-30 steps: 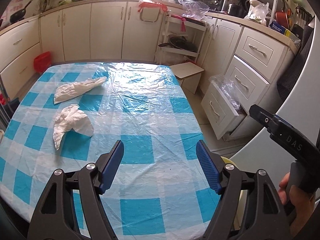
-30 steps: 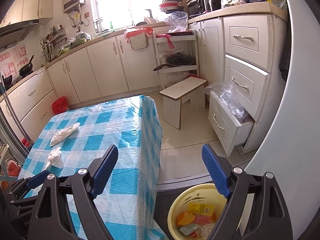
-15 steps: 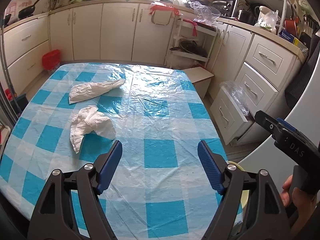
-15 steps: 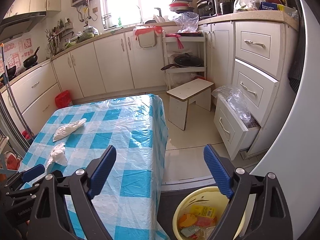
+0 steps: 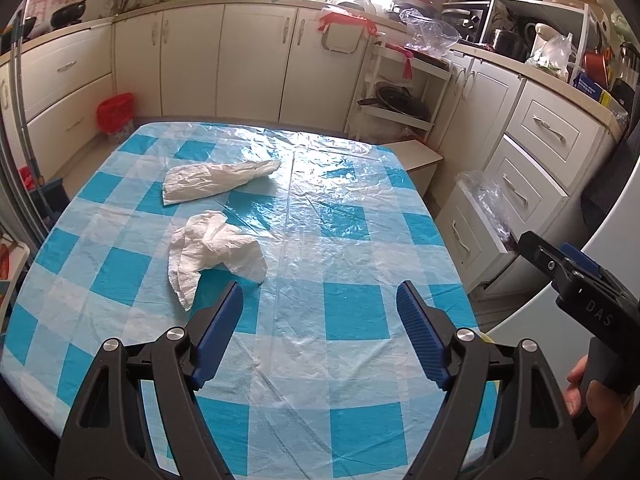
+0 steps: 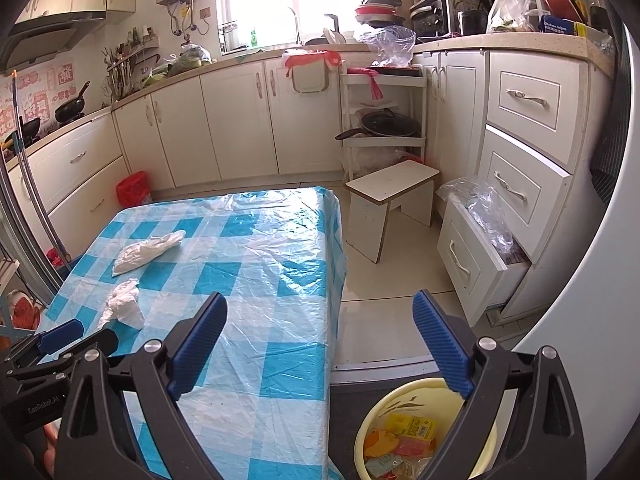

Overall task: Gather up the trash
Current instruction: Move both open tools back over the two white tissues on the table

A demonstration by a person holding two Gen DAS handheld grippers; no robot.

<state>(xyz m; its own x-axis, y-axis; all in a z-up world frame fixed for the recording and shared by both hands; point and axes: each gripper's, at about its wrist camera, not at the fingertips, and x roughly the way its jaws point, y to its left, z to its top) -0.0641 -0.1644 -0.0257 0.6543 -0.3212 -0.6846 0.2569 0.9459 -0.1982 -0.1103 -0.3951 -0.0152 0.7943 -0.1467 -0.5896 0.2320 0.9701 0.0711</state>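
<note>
Two pieces of white trash lie on the blue-checked table point(image 5: 352, 320): a crumpled tissue point(image 5: 212, 250) point(image 6: 122, 306) nearer me and a long crumpled wrapper point(image 5: 216, 184) point(image 6: 148, 250) behind it. My left gripper point(image 5: 320, 312) hovers open over the table, just right of and short of the tissue, nothing between its fingers. My right gripper point(image 6: 320, 320) hangs over the table's right edge, its jaws opening with nothing between them. A yellow bin point(image 6: 374, 426) with colourful wrappers inside stands on the floor below it.
A white stool point(image 6: 390, 196) stands past the table's far right corner. A low drawer point(image 6: 472, 256) juts open with a clear plastic bag in it. Cabinets line the back and right walls; a red bin point(image 6: 134, 188) sits at the far left. A hand point(image 5: 592, 400) holds the right gripper.
Both grippers have drifted sideways, so the tissue and wrapper sit further right in the left wrist view. The right gripper's jaws have spread a little wider.
</note>
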